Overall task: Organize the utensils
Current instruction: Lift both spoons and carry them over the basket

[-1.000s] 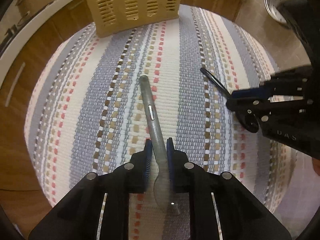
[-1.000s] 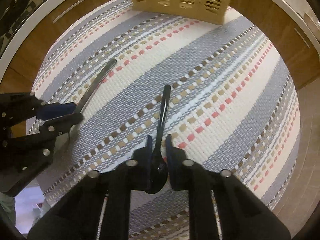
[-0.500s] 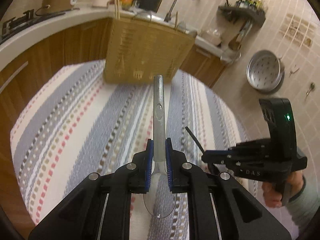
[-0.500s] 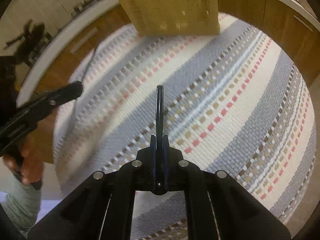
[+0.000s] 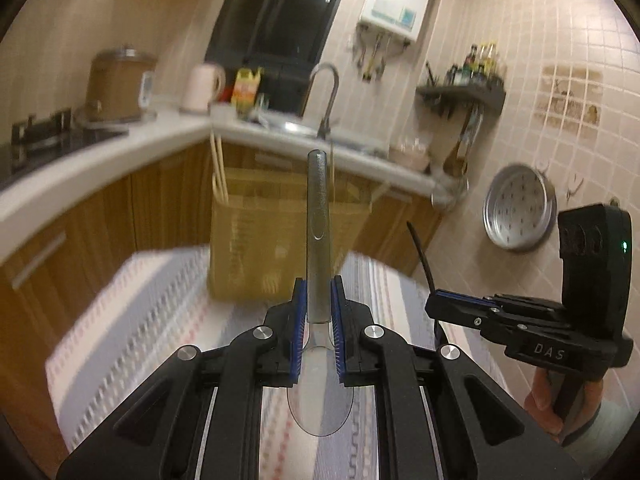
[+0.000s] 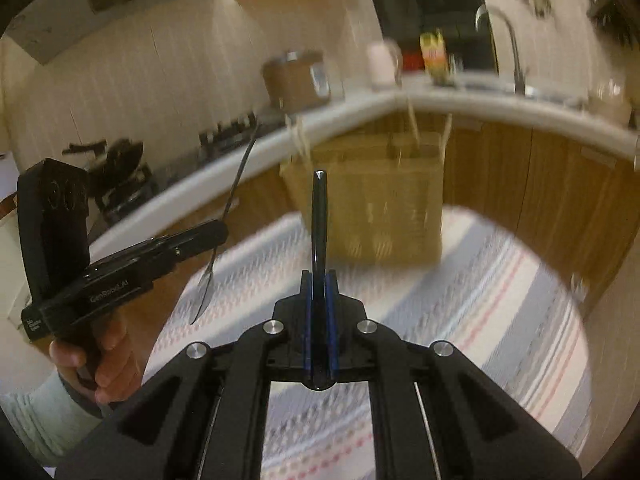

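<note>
My left gripper (image 5: 318, 292) is shut on a clear plastic spoon (image 5: 318, 216), handle pointing up and forward, bowl below the jaws. My right gripper (image 6: 319, 284) is shut on a black plastic spoon (image 6: 319, 216), handle up. Both are lifted above the striped mat (image 5: 160, 312). A yellow slotted utensil basket (image 5: 256, 240) stands at the mat's far edge, with chopsticks (image 5: 219, 168) sticking out; it also shows in the right wrist view (image 6: 384, 196). The right gripper (image 5: 440, 304) shows at right in the left wrist view; the left gripper (image 6: 216, 232) shows at left in the right wrist view.
A kitchen counter (image 5: 100, 160) with wooden cabinets wraps behind the mat, with a cooker pot (image 5: 120, 84), kettle, sink tap (image 5: 328, 96) and a hanging metal pan (image 5: 518, 208). The striped mat (image 6: 480, 300) covers the round table.
Both grippers have risen from the mat and tilted up, each carrying its spoon. The views swung from looking down at the mat to looking at the basket and counter.
</note>
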Available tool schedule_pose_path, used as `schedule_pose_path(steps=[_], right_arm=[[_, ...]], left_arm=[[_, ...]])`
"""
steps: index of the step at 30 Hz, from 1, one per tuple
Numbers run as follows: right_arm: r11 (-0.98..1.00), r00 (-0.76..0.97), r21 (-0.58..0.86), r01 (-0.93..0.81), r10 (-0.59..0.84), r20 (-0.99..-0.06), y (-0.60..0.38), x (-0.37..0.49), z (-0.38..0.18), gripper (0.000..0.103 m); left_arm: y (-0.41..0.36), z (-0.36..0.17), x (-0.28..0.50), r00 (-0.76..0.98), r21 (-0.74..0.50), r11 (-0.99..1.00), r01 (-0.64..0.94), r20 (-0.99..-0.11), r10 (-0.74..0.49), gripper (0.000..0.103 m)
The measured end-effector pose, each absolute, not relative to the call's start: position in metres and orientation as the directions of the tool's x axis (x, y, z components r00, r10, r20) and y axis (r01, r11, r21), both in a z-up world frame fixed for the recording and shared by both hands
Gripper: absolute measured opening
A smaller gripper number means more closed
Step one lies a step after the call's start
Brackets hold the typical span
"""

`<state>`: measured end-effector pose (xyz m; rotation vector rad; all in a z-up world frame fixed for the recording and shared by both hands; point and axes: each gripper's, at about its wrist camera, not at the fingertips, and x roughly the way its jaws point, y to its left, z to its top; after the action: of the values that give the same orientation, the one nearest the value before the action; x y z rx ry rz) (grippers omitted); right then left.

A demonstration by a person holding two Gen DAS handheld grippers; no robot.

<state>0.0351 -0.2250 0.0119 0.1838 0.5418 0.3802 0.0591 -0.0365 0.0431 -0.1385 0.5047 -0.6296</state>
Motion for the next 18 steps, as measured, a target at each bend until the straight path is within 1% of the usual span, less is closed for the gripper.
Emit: schedule_pose_path(steps=[2, 8, 10, 12, 14, 18], right_arm=[[0.918, 0.818, 0.259, -0.300, 0.387, -0.425, -0.228, 0.046, 0.022, 0.005], [0.955, 0.910, 0.168, -0.244, 0.285, -0.299, -0.237, 0.079, 0.051, 0.005], [0.958, 0.924, 0.166, -0.234, 0.272, -0.268, -0.244, 0.092, 0.057, 0.005], [0.955, 0.931, 0.191, -0.226, 0.270, -0.246, -0.253, 0.108, 0.062, 0.005], [0.951, 0.934, 0.214, -0.222, 0.271, -0.232, -0.262, 0.125, 0.065, 0.005], [0.945, 0.935, 0.233, -0.230, 0.281, -0.216, -0.273, 0.153, 0.064, 0.005]], left_arm=[[-0.035, 0.056, 0.070, 0.712, -0.288, 0.800, 0.526, -0.366, -0.600, 0.010], [-0.033, 0.086, 0.109, 0.755, -0.320, 0.791, 0.522, -0.259, -0.602, 0.010], [-0.032, 0.095, 0.122, 0.768, -0.336, 0.785, 0.520, -0.219, -0.602, 0.010], [-0.030, 0.101, 0.138, 0.773, -0.368, 0.769, 0.522, -0.176, -0.609, 0.010], [-0.030, 0.102, 0.150, 0.777, -0.385, 0.760, 0.523, -0.151, -0.611, 0.010], [-0.035, 0.096, 0.179, 0.781, -0.412, 0.753, 0.514, -0.137, -0.609, 0.010]])
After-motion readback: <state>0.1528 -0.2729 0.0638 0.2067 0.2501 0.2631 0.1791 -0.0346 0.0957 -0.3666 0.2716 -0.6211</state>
